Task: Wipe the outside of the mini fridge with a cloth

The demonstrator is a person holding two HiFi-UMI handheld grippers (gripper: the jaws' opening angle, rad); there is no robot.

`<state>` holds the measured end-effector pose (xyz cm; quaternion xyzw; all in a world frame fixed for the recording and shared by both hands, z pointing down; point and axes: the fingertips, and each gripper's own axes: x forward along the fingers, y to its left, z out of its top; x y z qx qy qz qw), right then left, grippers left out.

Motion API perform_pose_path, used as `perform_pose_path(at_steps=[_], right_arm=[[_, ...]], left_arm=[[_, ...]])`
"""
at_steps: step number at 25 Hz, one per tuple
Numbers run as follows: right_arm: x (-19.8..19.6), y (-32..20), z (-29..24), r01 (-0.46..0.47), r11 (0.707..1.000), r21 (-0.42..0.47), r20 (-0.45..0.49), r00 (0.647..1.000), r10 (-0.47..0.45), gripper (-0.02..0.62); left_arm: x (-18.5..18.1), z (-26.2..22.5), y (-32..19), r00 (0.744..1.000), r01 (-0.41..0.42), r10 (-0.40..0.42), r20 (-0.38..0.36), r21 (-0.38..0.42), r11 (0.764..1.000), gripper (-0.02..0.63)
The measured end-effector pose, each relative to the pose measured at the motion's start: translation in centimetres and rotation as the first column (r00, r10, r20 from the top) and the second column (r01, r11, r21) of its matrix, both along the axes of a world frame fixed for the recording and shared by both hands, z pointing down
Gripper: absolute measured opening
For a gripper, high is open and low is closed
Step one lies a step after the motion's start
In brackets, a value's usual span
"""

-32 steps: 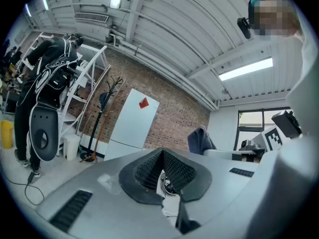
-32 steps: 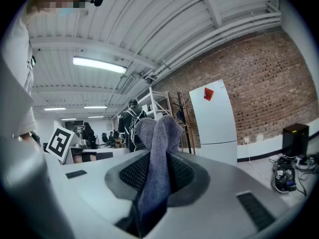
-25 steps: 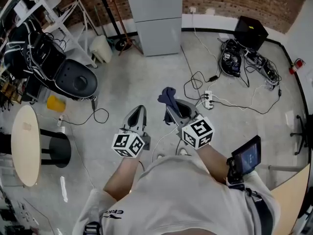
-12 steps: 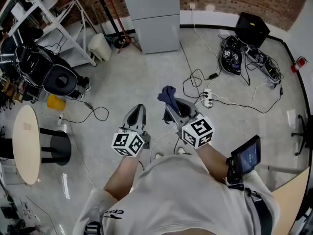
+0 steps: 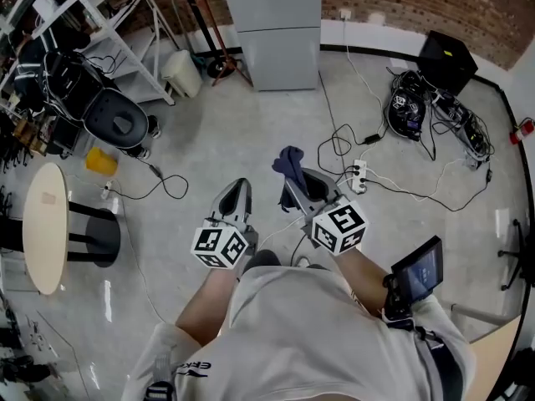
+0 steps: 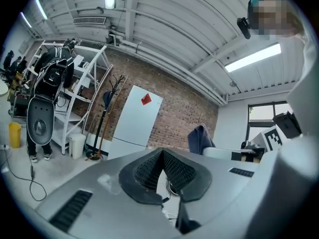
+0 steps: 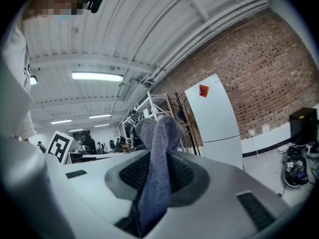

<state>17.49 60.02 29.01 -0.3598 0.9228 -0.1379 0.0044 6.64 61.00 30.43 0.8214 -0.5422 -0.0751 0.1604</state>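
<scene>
**Right gripper**: jaws clamped on the blue-grey cloth. Fabric is pinched btwn the ribbed pads. Its upper end stands up past the tips in a loose fold; its lower end trails down thru the jaw slot. Unit is held out in front of the person, pointing fwd.

**Left gripper**: jaws brought together, pads meeting at the tips, nothing btwn them. It sits just beside the right gripper, roughly parallel to it. Marker cubes are present on ea. unit: left cube, right cube. A small screen device is strapped nr the person's right wrist.

**Mini fridge**: upright against the brick wall, ahead of both grippers and well apart from them, w/ open floor btwn. Pale grey-white body w/ a horizontal seam btwn upper and lower doors. Red sticker on the upper door. Cloth and fridge are apart.

**Surroundings:**
- Power strip w/ black cables lies on the grey floor just right of the cloth.
- Black box sits nr the wall, far right.
- White shelf rack stands left of the fridge, w/ a white bin btwn the two.
- Black seat-like unit is by the rack, w/ a yellow item nr it on the floor.
- Round pale table is at the left edge.
</scene>
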Motion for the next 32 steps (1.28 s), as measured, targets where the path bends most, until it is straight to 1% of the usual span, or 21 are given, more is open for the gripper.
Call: perform_pose_path(at_steps=[5, 9, 14, 19, 28, 32], right_arm=[[-1.2, -1.5, -0.1, 0.018, 1.0, 0.004, 0.016, 1.0, -0.018, 0.086], [-2.6, -4.0, -0.3, 0.018, 1.0, 0.012, 0.016, 1.0, -0.018, 0.086], [-4.9, -7.3, -0.1, 0.008, 1.0, 0.023, 0.001, 1.0, -0.008, 0.086], [-9.3, -11.9, -1.1, 0.01, 0.999, 0.047, -0.028, 1.0, -0.009, 0.086], [-18.6, -19.4, -3.4, 0.018, 0.995, 0.095, -0.058, 0.998, -0.013, 0.086], [-21.1, -22.0, -3.7, 0.005, 0.993, 0.117, -0.068, 0.998, 0.003, 0.086]], left_arm=[[-1.1, 0.1, -1.3, 1.0, 0.021, -0.021, 0.005, 0.002, 1.0, 0.003], [-2.6, -0.3, -3.9, 1.0, 0.024, -0.024, 0.0, 0.019, 1.0, 0.003], [-4.8, 0.3, -7.5, 1.0, 0.018, -0.017, -0.02, 0.028, 0.999, 0.003], [-8.8, -0.6, -12.3, 0.999, 0.011, -0.008, -0.049, 0.058, 0.998, 0.003], [-17.1, -2.3, -19.8, 0.997, -0.002, 0.011, -0.081, 0.1, 0.995, 0.003], [-19.7, -2.4, -22.4, 0.996, -0.012, 0.023, -0.088, 0.117, 0.993, 0.003]])
